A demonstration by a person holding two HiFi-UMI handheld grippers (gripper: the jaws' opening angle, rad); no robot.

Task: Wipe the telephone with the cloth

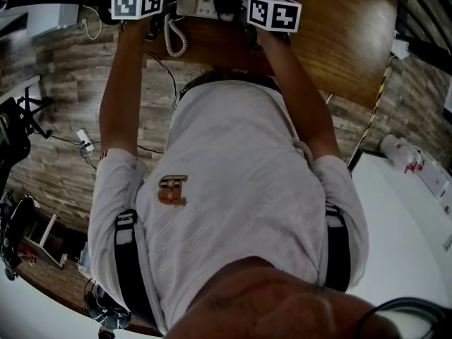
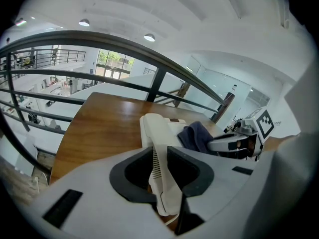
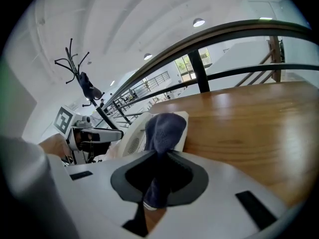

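While the left gripper (image 2: 160, 156) has its jaws pressed against the two sides of the cream handset (image 2: 160, 180), the telephone (image 2: 167, 126) sits on the wooden table (image 2: 102, 128) just ahead of it, with its coiled cord (image 1: 175, 37) hanging off the near edge. To the right, the right gripper (image 3: 158, 166) pinches a dark blue cloth (image 3: 164, 128), whose free end is bunched on top of the telephone. The likeliest trouble is the light base sliding on the smooth wood if the cloth is pushed hard sideways. The handset could twist in its narrow grip, or tug the base by the cord. The cloth, held only by a fold, could drag out of the jaws.
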